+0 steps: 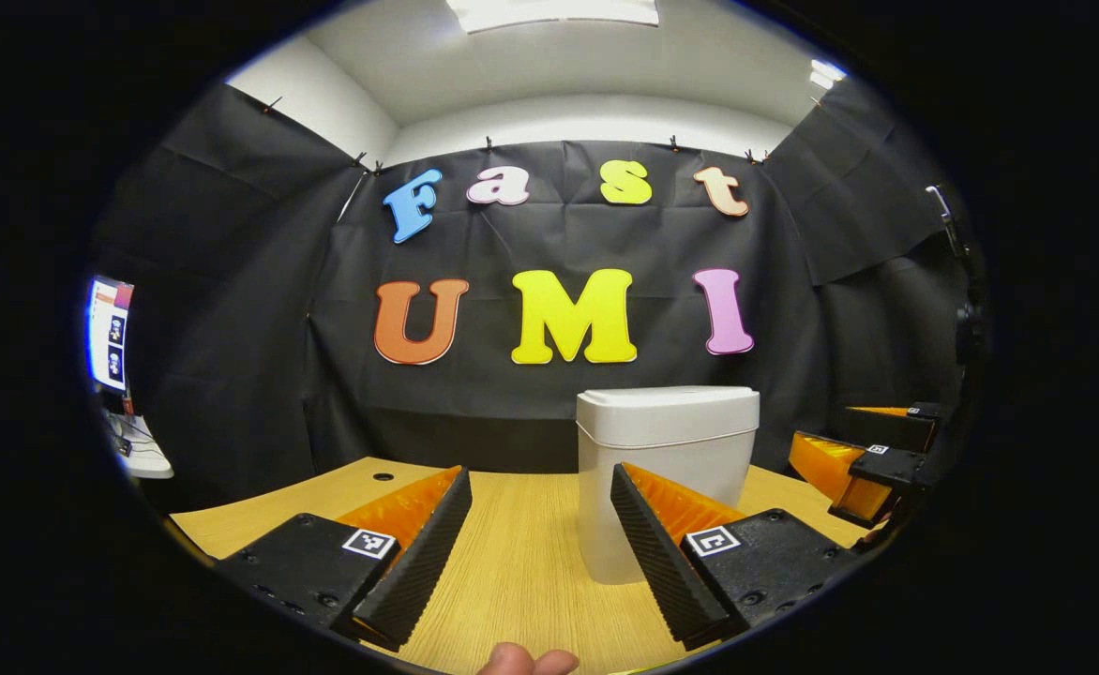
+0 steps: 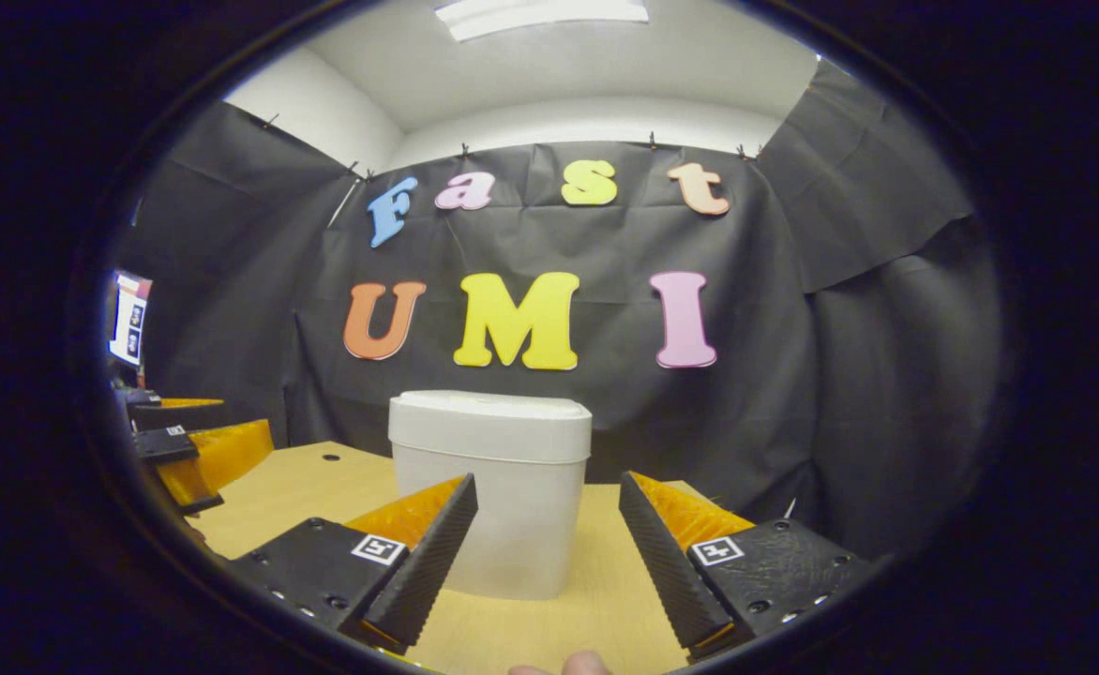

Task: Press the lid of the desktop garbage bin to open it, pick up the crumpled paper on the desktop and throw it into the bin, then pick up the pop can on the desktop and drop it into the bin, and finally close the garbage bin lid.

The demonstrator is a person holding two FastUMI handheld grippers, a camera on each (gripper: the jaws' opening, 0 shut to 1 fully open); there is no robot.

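A white desktop garbage bin (image 1: 667, 469) stands on the wooden table (image 1: 521, 553) with its lid (image 1: 669, 401) down. In the left gripper view my left gripper (image 1: 540, 544) is open, and the bin sits just ahead, behind its right finger. The right gripper (image 1: 873, 459) is seen at the far right edge there. In the right gripper view the same bin (image 2: 491, 487) stands straight ahead with its lid (image 2: 491, 410) flat. My right gripper (image 2: 545, 553) is open with nothing between its fingers, and the left gripper (image 2: 198, 450) appears at the far left.
Black cloth walls close the booth behind and beside the table. A monitor (image 1: 109, 330) stands at the far left on a white desk. A small round hole (image 1: 383, 476) marks the table's back left. A fingertip (image 1: 526, 661) shows at the bottom edge.
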